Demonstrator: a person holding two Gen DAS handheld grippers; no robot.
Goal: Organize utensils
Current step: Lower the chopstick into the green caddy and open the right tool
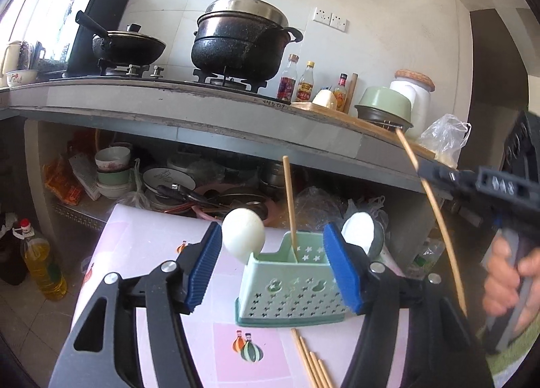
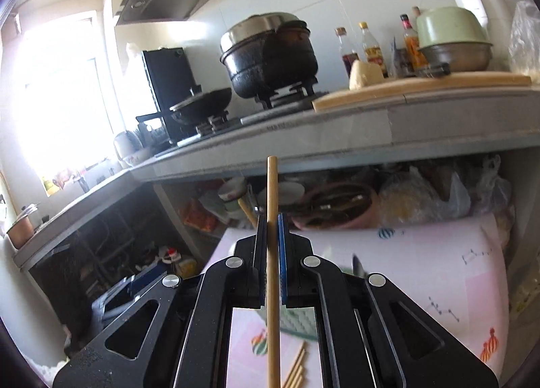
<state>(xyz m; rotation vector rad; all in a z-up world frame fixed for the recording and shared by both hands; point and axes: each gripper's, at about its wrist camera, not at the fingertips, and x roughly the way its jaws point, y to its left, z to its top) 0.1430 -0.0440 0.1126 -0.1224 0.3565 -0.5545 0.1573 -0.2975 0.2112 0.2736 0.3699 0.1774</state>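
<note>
A mint-green perforated utensil holder (image 1: 290, 290) stands on a pink patterned table (image 1: 145, 249). One wooden chopstick (image 1: 289, 205) stands upright in it. My left gripper (image 1: 273, 270) is open, its blue pads on either side of the holder, not touching. Two white spoon bowls (image 1: 243, 234) show just beyond the pads. My right gripper (image 2: 270, 246) is shut on a wooden chopstick (image 2: 272, 273), held upright; in the left wrist view that chopstick (image 1: 435, 219) hangs tilted to the right of the holder. Several loose chopsticks (image 1: 312, 362) lie on the table in front of the holder.
Behind the table is a grey counter (image 1: 202, 108) with a gas stove, a black pot (image 1: 239, 40), a wok (image 1: 128, 47), sauce bottles and bowls. The shelf below holds stacked dishes (image 1: 113, 168). An oil bottle (image 1: 42, 266) stands on the floor at left.
</note>
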